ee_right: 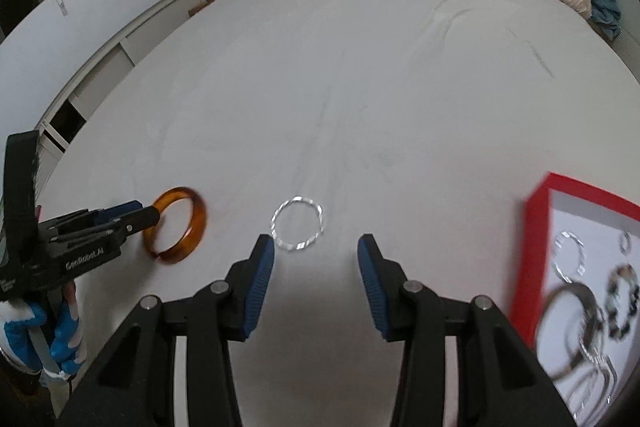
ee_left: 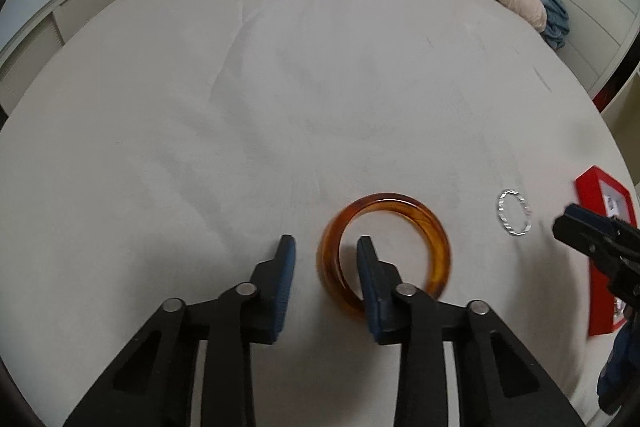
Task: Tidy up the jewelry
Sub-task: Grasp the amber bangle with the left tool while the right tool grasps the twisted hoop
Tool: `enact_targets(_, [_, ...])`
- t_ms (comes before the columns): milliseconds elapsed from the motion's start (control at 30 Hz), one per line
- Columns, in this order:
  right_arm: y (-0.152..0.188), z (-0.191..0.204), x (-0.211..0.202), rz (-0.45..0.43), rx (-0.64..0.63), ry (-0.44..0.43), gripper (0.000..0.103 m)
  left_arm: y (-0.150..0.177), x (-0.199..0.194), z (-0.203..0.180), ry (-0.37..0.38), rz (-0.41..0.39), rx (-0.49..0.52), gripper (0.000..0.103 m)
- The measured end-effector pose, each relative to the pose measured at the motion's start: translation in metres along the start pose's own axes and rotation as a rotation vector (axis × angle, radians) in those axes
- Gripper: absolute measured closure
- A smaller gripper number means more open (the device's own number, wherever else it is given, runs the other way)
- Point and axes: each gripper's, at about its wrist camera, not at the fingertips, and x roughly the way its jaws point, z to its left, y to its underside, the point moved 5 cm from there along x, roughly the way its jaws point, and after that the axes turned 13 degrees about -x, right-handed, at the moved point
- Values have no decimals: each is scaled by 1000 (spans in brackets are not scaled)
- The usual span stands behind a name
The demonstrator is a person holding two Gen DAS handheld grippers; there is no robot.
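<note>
Bangle (ee_left: pixel 384 251), amber, sits low centre on the bed (ee_left: pixel 280 87); your left gripper (ee_left: pixel 326 259) straddles its near rim, jaws not yet pinching. Close off-centre and it could skid. Your right gripper (ee_right: pixel 316 259) gapes before the silver ring (ee_right: pixel 298 229).

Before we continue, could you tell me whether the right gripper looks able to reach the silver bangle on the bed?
Probably yes: the silver bangle lies flat just ahead of the open right gripper, with only bare sheet between them.
</note>
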Motion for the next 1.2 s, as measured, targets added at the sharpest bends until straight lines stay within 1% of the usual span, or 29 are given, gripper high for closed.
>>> enact_targets(33, [-2, -1, 8, 10, -5, 2, 63, 1, 3, 0, -4, 1, 6, 78])
enact_targets(100, [-3, -1, 23, 36, -16, 4, 69, 2, 5, 1, -5, -9, 16, 79])
enact_targets(133, [-3, -1, 31, 50, -23, 5, 70, 2, 5, 1, -6, -14, 21, 80])
enact_targets(233, [-2, 3, 44, 68, -59, 26, 76, 3, 4, 1, -12, -26, 34, 84])
enact_targets(267, [-2, 6, 46, 69, -75, 34, 80, 3, 4, 1, -15, -30, 40, 88])
enact_targets(300, [-3, 8, 48, 71, -88, 40, 85, 2, 5, 0, -20, -36, 45, 89])
enact_targets(333, [-3, 10, 49, 74, -107, 50, 88, 1, 6, 1, -26, -41, 49, 90])
enact_targets(400, [-4, 14, 52, 78, -144, 73, 96, 0, 4, 2, -30, -50, 48, 91])
enact_targets(533, [-7, 13, 46, 73, -128, 73, 97, -2, -2, 6, -31, -47, 22, 92])
enact_targets(567, [-8, 13, 42, 65, -121, 70, 99, 0, -6, 8, -34, -46, 21, 93])
enact_targets(733, [-7, 19, 0, 12, -104, 76, 100, 7, -28, 9, -51, -58, 32, 93])
enact_targets(833, [-4, 20, -34, -25, -87, 82, 100, 15, -55, 7, -47, -78, 41, 93])
enact_targets(933, [3, 20, -72, -64, -71, 96, 100, 23, -81, -1, -26, -98, 48, 93])
enact_targets(1100, [21, 10, -132, -131, -37, 140, 100, 33, -116, -37, 26, -127, 91, 93])
enact_targets(1167, [32, -4, -158, -153, -9, 165, 100, 36, -125, -57, 49, -132, 116, 93])
enact_targets(1200, [34, -10, -164, -160, 3, 173, 100, 37, -127, -70, 61, -135, 133, 93])
